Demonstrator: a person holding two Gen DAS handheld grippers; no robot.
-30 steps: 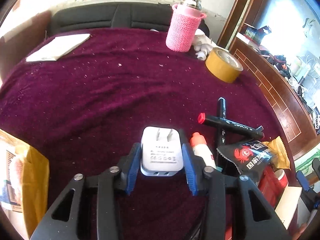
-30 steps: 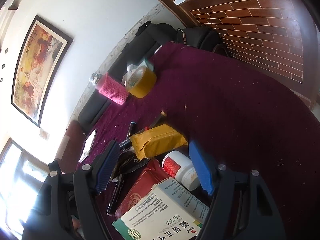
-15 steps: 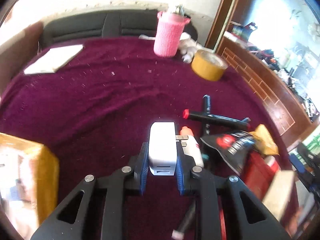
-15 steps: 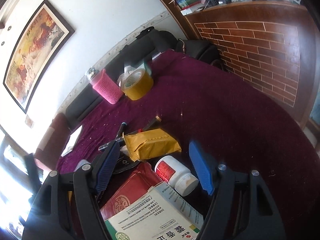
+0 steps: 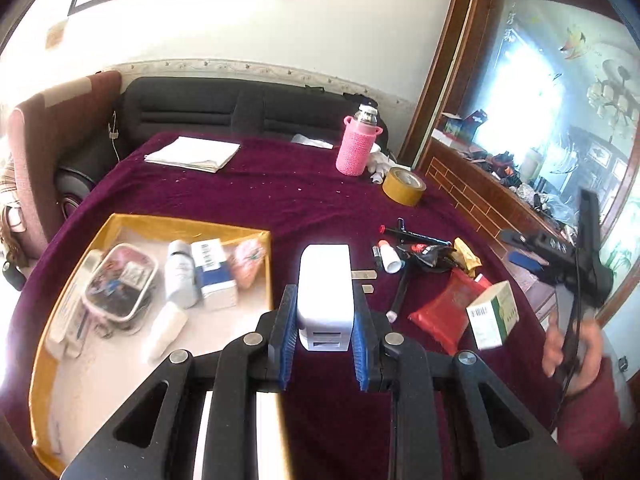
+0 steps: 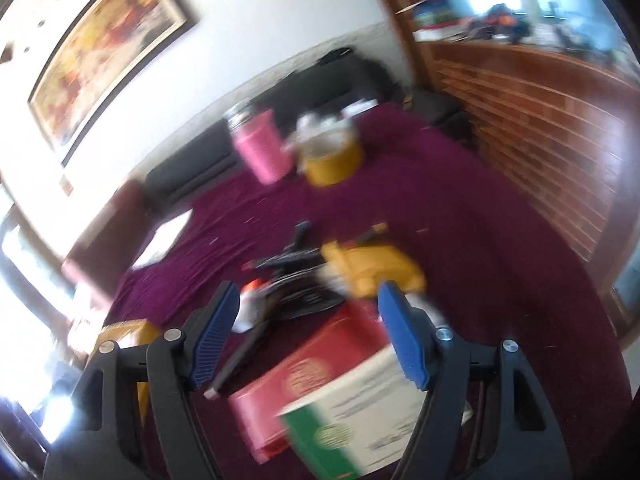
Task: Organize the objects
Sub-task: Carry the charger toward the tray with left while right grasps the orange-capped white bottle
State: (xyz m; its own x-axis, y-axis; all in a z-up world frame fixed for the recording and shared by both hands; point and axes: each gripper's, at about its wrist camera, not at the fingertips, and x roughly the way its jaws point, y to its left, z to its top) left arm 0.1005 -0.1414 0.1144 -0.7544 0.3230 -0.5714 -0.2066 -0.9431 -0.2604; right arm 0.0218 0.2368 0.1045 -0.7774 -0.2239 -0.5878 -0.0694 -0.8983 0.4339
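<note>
Clamping a white charger (image 5: 325,300) just right of the tray (image 5: 168,227), the left gripper (image 5: 323,344) holds it aloft; several items are already in the tray, while pens, packets and boxes right of it remain. The right gripper (image 6: 308,336) gapes empty.

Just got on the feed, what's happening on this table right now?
The left gripper is shut on a white charger, held above the purple tablecloth just right of the yellow tray, which already holds a pouch, bottles and a box. The right gripper is open and empty, over a pile of loose items: a green-and-white box, a red packet, a yellow packet and markers. That view is blurred.
</note>
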